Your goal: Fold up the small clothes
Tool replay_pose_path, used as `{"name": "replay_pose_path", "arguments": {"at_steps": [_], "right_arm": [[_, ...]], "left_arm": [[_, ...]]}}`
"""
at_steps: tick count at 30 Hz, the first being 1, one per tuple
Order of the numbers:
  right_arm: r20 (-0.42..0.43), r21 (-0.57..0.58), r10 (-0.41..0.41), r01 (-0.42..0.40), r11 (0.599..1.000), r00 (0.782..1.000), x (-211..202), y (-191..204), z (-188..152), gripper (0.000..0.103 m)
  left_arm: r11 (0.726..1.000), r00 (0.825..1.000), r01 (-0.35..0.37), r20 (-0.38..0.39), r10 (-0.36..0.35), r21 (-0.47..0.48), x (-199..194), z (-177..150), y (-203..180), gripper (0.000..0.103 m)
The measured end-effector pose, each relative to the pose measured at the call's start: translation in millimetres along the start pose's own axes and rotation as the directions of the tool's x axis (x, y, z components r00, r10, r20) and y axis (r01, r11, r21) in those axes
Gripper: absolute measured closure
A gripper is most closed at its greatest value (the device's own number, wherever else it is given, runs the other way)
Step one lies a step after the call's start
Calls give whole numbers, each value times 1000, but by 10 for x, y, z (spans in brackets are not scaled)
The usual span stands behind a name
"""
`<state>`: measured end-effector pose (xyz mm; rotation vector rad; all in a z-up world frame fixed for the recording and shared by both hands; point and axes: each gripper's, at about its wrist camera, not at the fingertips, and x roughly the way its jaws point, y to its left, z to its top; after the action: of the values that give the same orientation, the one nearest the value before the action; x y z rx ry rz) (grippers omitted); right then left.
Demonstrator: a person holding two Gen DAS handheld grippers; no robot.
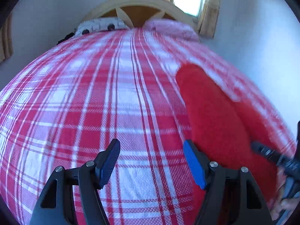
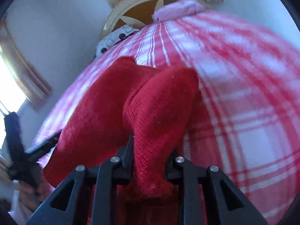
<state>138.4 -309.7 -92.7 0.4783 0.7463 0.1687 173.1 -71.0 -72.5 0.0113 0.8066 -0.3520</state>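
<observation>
A red knitted cloth [image 2: 116, 103] is lying on the checked bed [image 1: 93, 97], at about 3 o'clock in the left view. One raised fold is being pinched by the right hand-held gripper [image 2: 151, 150]. The left hand-held gripper [image 1: 151, 161] is being held apart, with nothing in it. The folding looks just started; most is left.

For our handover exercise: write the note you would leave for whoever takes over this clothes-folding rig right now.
Right gripper: shut on a raised fold of the red knit garment.
Left gripper: open, holding nothing, over the plaid bedspread just beside the garment.
Where: the garment lies on the bedspread; pillows sit at the headboard.
Done: one part gripped and lifted; I cannot tell how far the fold has got.
Left: carry the fold over, lay it flat, probably bring the left gripper in.
</observation>
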Motion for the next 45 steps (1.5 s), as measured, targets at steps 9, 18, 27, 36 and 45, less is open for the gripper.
{"name": "replay_pose_path", "arguments": {"at_steps": [9, 18, 27, 36, 45], "right_arm": [[-12, -5, 88, -89, 996, 996, -9, 67, 159, 48], [110, -75, 104, -96, 993, 988, -886, 537, -346, 35], [-44, -191, -9, 1, 982, 999, -224, 788, -643, 87], [-136, -192, -51, 24, 981, 989, -555, 401, -589, 95], [17, -123, 66, -63, 990, 998, -911, 395, -508, 68]], "left_arm": [[995, 1000, -21, -10, 20, -99, -140, -19, 328, 33], [996, 997, 65, 34, -67, 60, -324, -172, -99, 33], [997, 999, 27, 23, -28, 71, -384, -231, -96, 33], [993, 999, 50, -6, -50, 109, -371, -231, -214, 32], [981, 998, -14, 63, 2, 194, -381, -309, -212, 31]]}}
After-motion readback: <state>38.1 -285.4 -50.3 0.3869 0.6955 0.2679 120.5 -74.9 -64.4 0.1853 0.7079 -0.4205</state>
